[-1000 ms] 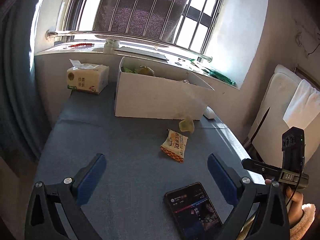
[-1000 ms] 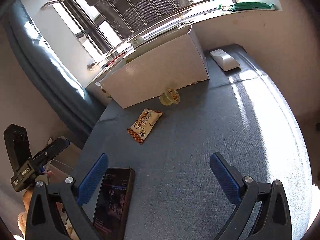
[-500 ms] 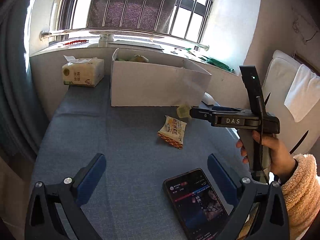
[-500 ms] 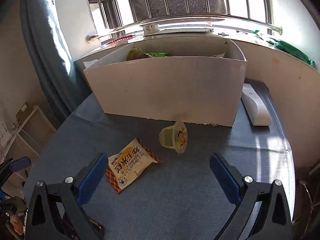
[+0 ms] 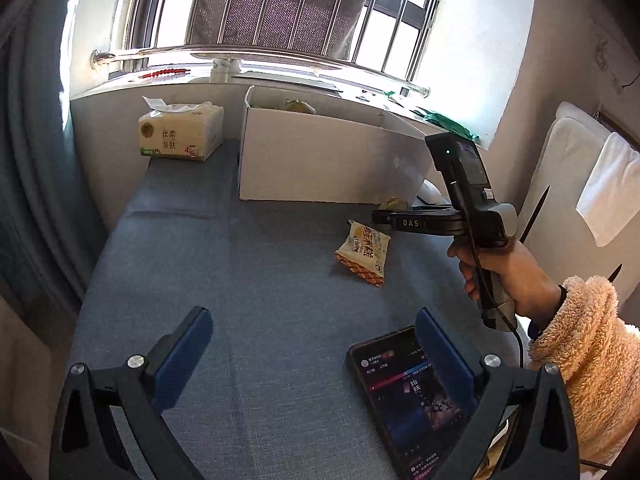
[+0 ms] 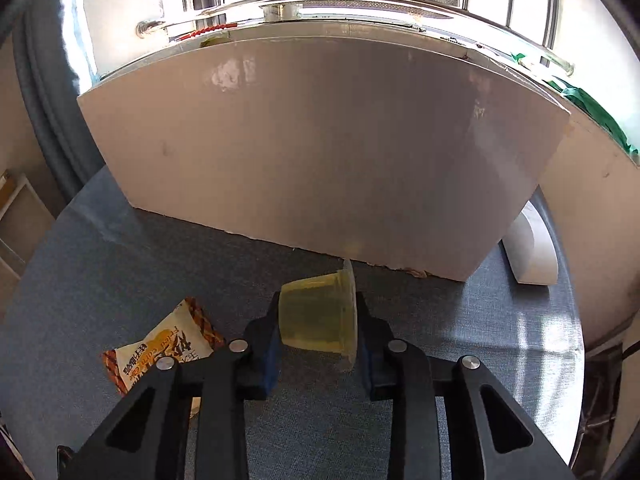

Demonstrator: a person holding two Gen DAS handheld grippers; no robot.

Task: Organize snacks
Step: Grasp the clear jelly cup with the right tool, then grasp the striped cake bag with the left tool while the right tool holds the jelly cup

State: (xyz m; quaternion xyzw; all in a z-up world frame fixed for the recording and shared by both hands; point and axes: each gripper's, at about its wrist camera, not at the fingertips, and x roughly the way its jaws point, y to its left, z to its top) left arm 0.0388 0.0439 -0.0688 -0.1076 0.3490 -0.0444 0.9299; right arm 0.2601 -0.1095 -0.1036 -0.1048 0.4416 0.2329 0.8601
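Fingers of the left gripper stand wide apart and empty above the table, parked near the phone. Snack packet lies flat, waiting. Right gripper fingers are closing on the jelly cup, lying on its side just before the white box, probably its destination.
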